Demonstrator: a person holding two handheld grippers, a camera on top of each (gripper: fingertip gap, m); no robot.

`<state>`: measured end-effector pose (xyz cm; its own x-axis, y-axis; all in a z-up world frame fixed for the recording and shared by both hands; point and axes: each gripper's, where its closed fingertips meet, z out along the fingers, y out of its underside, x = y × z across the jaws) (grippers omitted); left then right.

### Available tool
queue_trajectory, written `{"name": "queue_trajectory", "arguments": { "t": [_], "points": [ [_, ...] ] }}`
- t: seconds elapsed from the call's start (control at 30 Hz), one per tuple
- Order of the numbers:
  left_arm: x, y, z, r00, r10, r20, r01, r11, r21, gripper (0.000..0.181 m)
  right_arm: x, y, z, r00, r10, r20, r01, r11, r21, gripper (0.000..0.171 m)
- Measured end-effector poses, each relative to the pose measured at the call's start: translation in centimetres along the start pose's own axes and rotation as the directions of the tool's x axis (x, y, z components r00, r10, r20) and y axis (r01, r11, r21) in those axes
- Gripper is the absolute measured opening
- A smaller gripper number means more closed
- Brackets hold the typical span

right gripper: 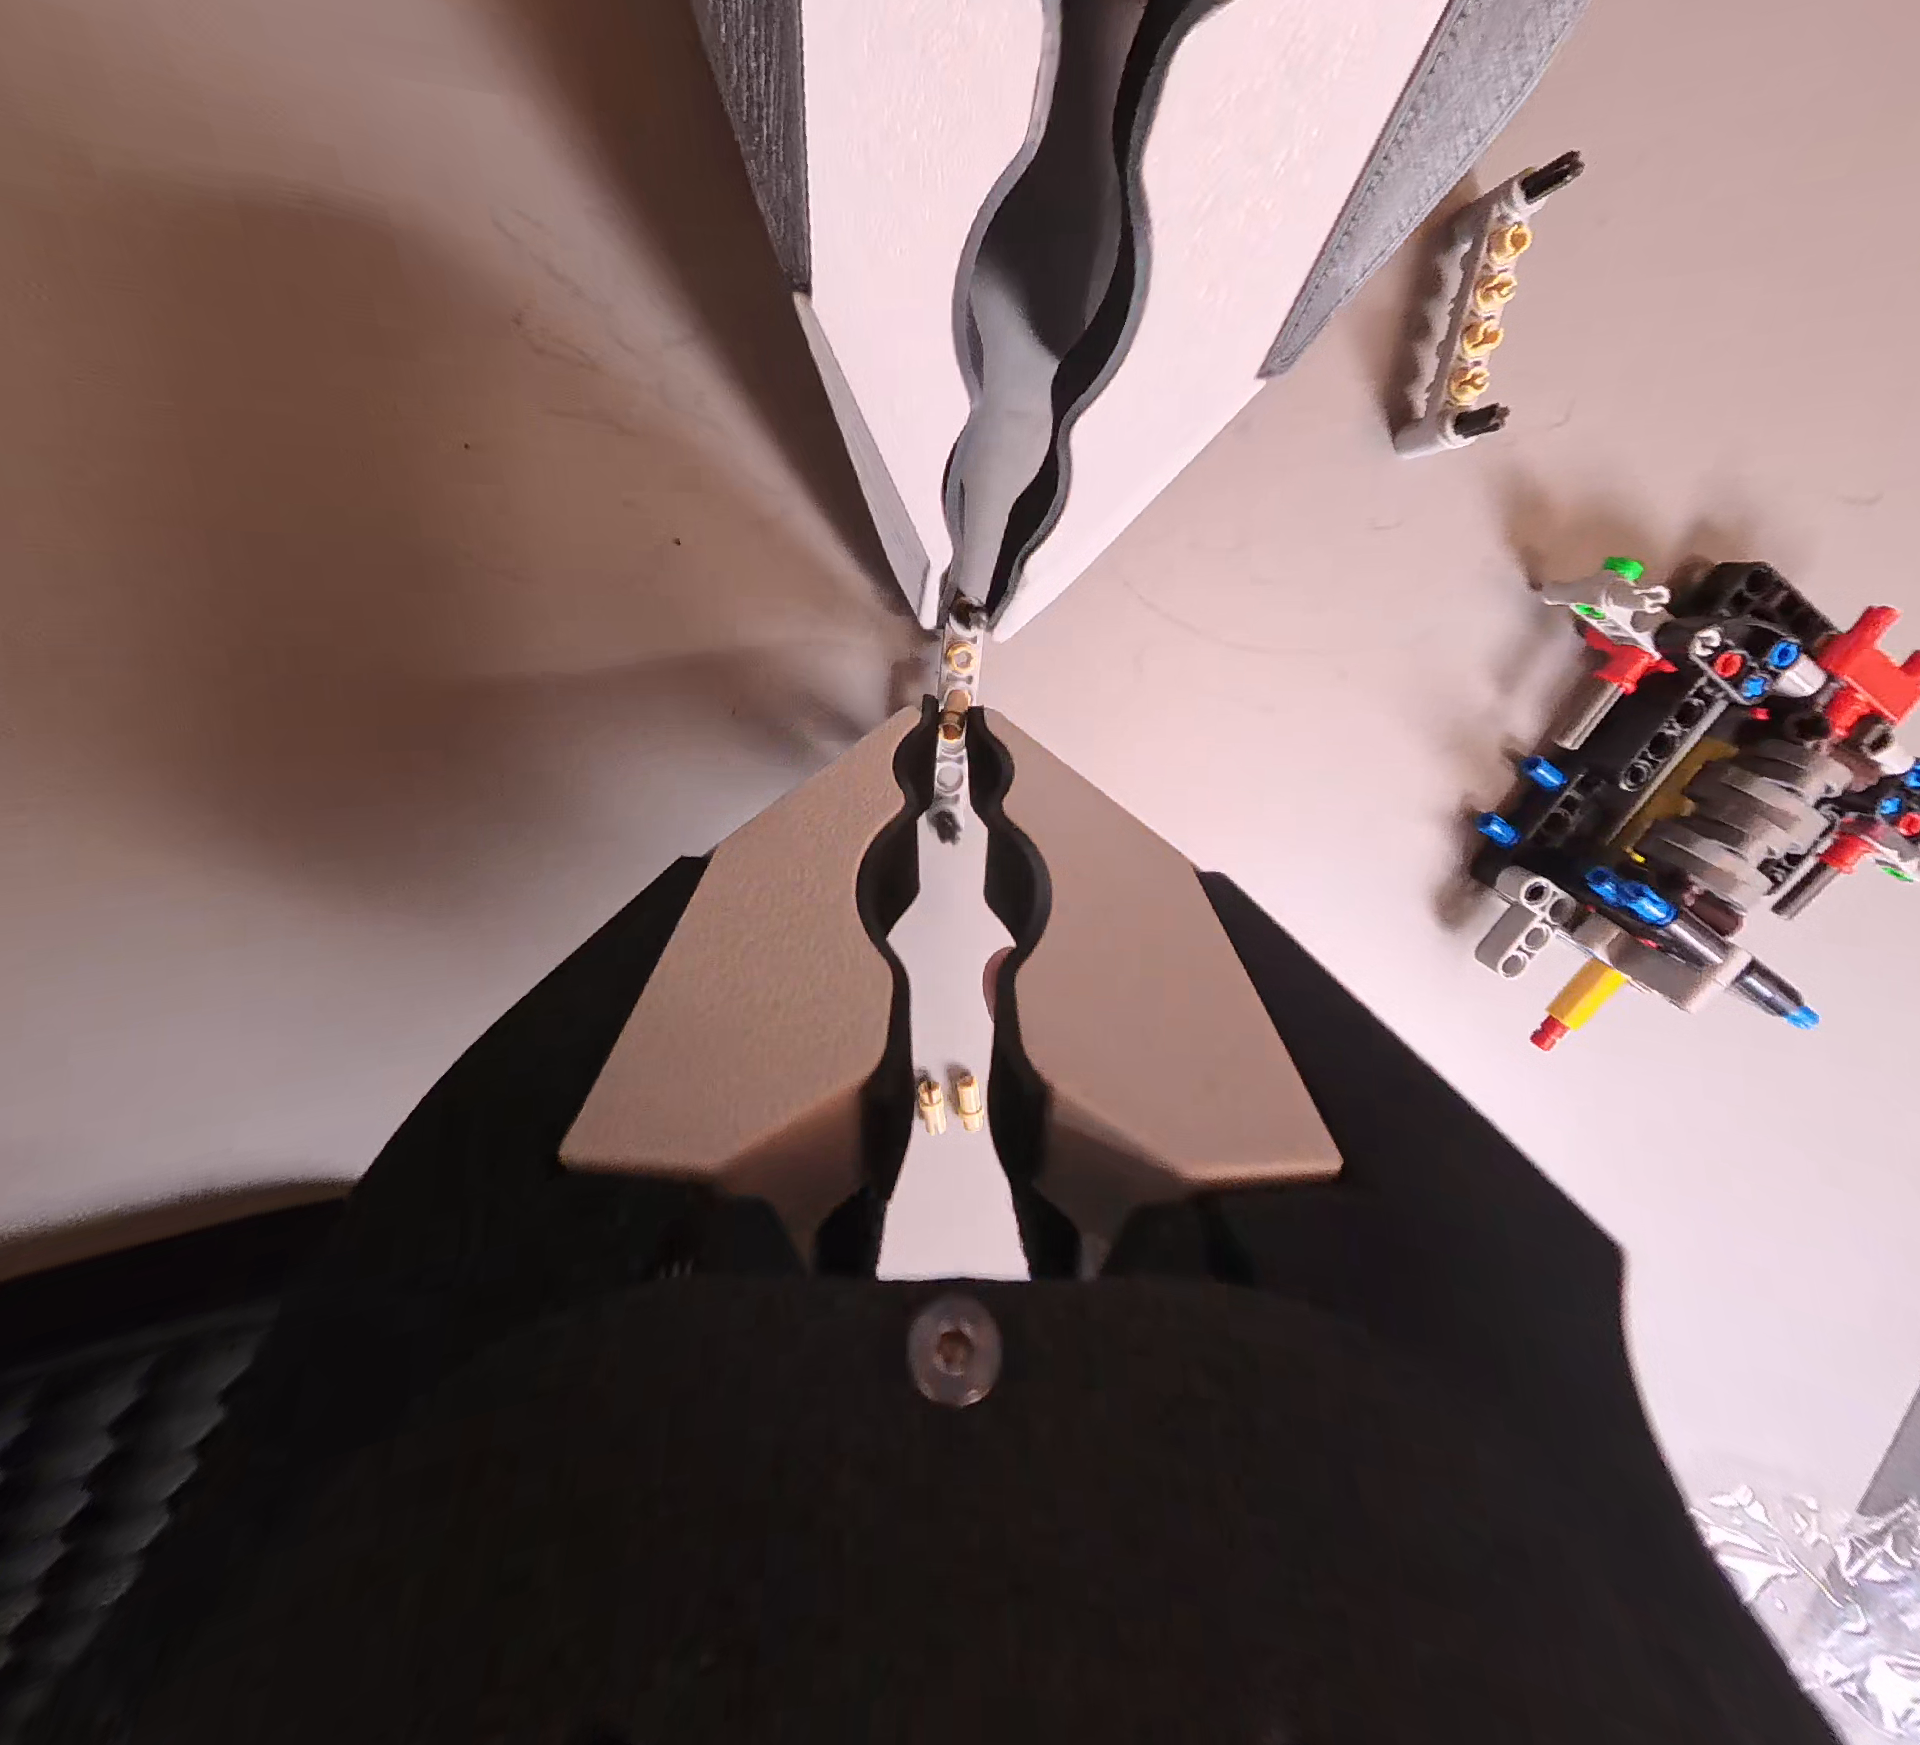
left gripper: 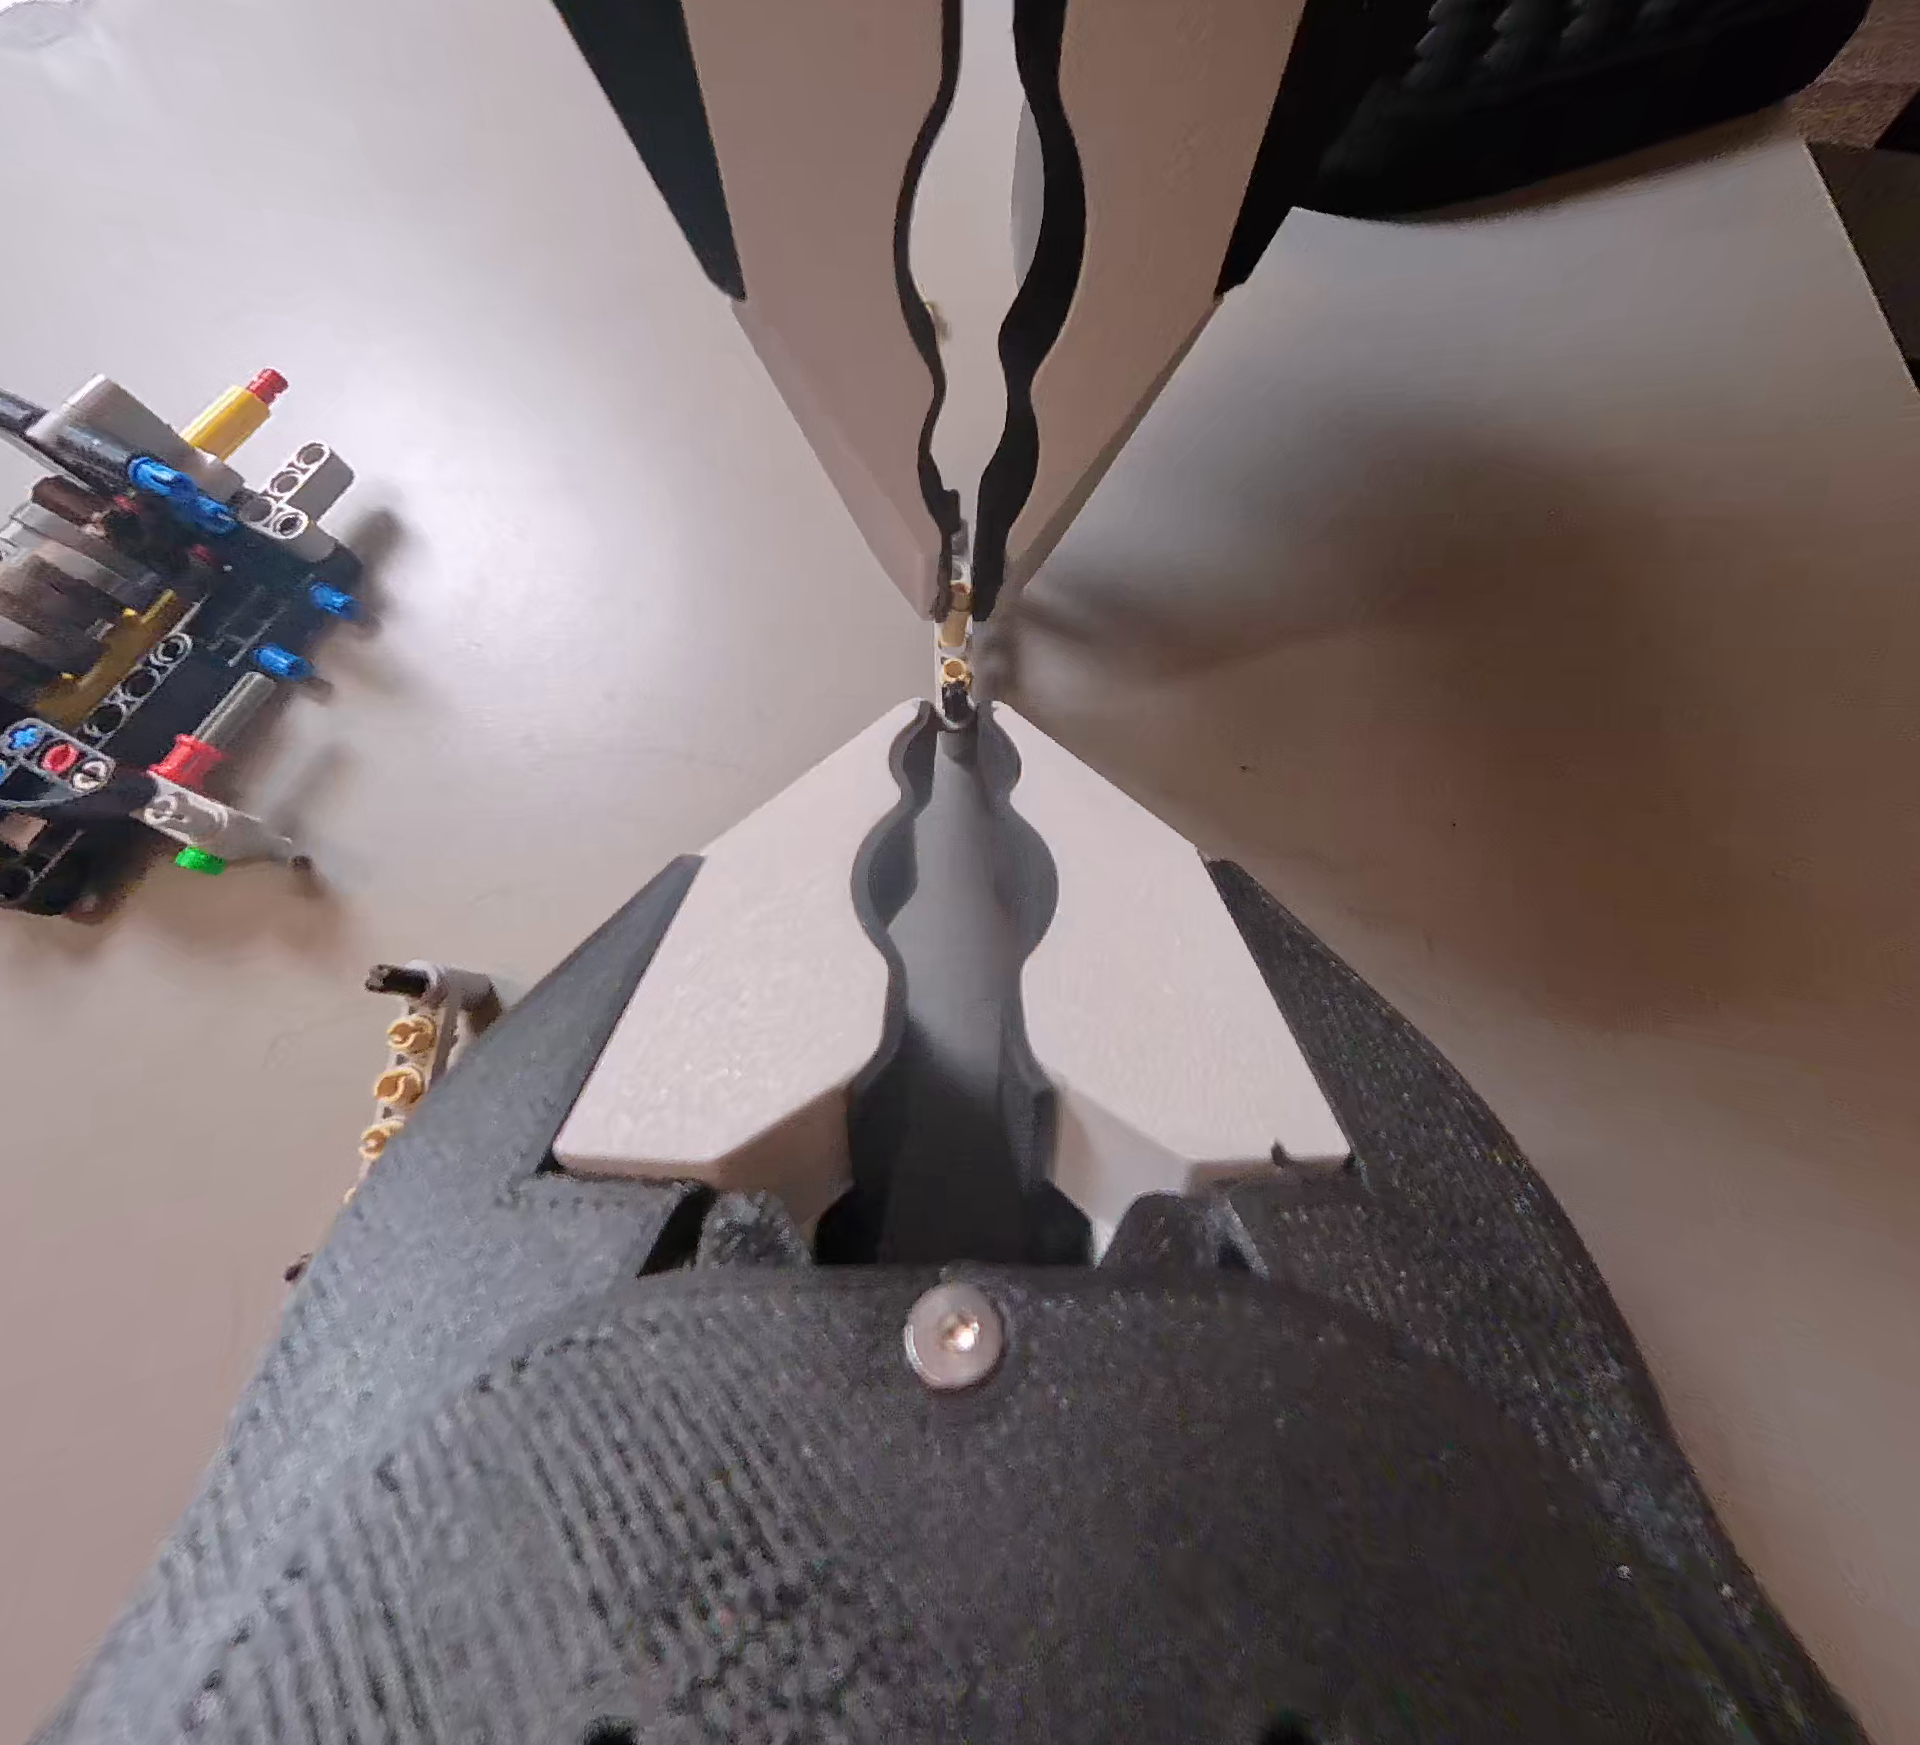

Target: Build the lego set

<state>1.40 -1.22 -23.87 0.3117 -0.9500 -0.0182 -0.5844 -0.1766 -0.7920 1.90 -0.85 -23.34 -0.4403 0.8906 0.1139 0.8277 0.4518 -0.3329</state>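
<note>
A thin grey Technic beam [right gripper: 954, 687] with tan pins and a black pin at each end is held above the table between both grippers, which meet tip to tip. My right gripper [right gripper: 951, 721] is shut on the beam's middle, where a tan pin sits; the beam's near end runs back between its fingers. My left gripper [left gripper: 956, 708] is shut on the beam's other end; it comes in from the top of the right wrist view [right gripper: 964, 615]. The beam [left gripper: 954, 646] and the right gripper [left gripper: 961, 609] also show in the left wrist view.
Two loose tan pins [right gripper: 948, 1103] lie on the table under the right gripper. A second grey beam with tan pins [right gripper: 1475, 313] [left gripper: 416, 1051] lies nearby. The black multicoloured assembly [right gripper: 1704, 791] [left gripper: 145, 635] stands beside it. A clear plastic bag [right gripper: 1818, 1612] lies at the table's edge. Only a small space, under 4 cm, lies between the two pairs of fingers. From either gripper's tips it is about 15 cm to the black multicoloured assembly [left gripper: 145, 635]. Look for it in the right wrist view [right gripper: 1647, 805] too.
</note>
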Motion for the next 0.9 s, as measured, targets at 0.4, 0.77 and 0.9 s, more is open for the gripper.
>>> {"name": "queue_trajectory", "arguments": {
  "t": [0.4,0.77,0.9],
  "points": [
    [-0.12,0.0,-0.01,1.0,-0.02,-0.02,0.02,1.0,0.001,0.006,0.2,0.11,0.27,0.998,-0.024,0.063,0.029,0.996,-0.081,0.003],
    [0.46,0.01,-0.05,0.997,-0.025,-0.075,0.025,1.0,0.003,0.006,-0.48,0.03,0.24,0.985,-0.022,0.174,0.042,0.993,-0.114,0.002],
    [0.44,0.05,-0.06,0.994,-0.054,-0.097,0.054,0.999,0.001,0.006,-0.44,0.09,0.33,0.984,-0.052,0.171,0.071,0.992,-0.107,0.003]
  ]
}}
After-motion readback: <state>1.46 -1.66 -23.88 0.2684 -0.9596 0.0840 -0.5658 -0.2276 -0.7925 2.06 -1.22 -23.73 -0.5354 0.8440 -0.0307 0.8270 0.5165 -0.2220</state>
